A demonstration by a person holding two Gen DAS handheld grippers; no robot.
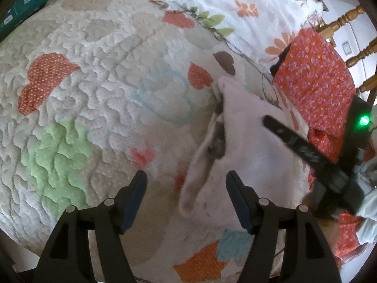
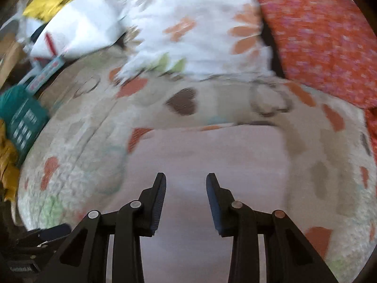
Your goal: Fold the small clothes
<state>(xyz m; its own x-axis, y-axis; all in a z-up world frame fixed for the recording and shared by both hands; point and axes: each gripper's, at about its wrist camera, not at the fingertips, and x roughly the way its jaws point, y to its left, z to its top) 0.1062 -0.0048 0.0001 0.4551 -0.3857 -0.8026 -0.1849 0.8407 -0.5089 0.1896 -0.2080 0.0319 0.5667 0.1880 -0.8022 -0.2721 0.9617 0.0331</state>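
Pink garment (image 2: 207,155) blurred, edges unclear

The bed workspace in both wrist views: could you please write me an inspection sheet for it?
Surface: quilted bedspread with heart patches.
Job's things: pale pink garment lying on the quilt, partly folded, dark print showing at its fold.
Clutter: floral sheet, red patterned cloth, teal box, yellow fabric.
Grippers: left gripper open, nothing between its fingers; right gripper open above the garment, nothing pinched.
Cables: nothing seen.
Surroundings: wooden spindle rail beyond the bed.
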